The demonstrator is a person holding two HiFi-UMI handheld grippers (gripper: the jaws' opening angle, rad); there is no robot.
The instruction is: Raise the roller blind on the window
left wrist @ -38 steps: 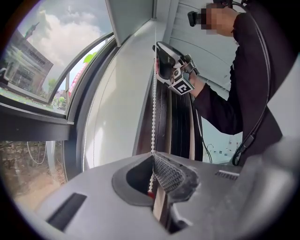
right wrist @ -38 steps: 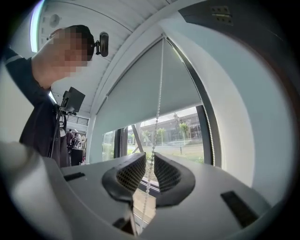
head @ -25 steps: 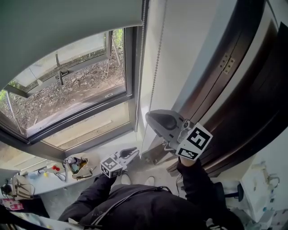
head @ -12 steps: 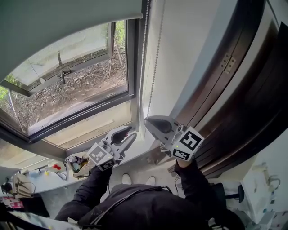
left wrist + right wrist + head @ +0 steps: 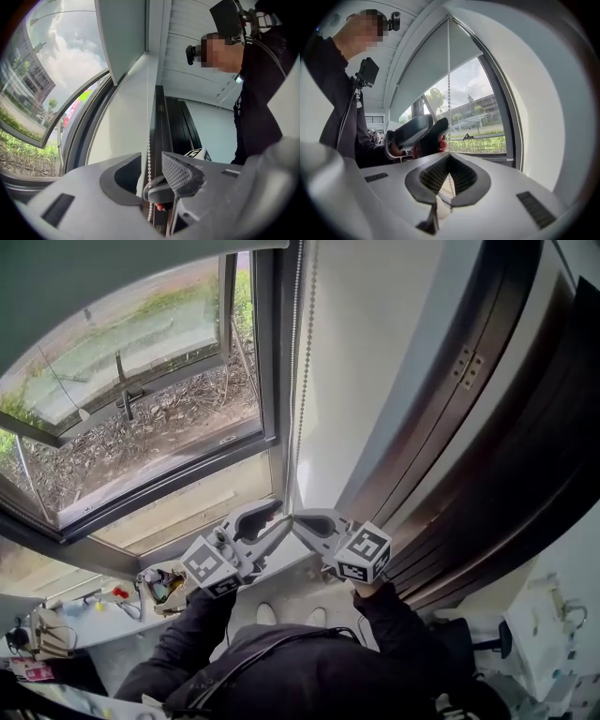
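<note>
Currently window (image 5: 141, 427) mostly uncovered, roller blind (image 5: 56, 277) near its top, bead chain (image 5: 298, 381) hanging beside the frame; right tongs (image 5: 296, 519) pinch it, likely holding tension, while left tongs (image 5: 279, 515), just opened wider, straddle it untouched, probably to regrasp.

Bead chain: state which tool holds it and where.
The right tool is shut on the bead chain, low on its hanging strand. The left tool, jaws just opening, only straddles it.

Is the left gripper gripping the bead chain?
No, the jaws of the left gripper have just been opening, with the bead chain free between them.
</note>
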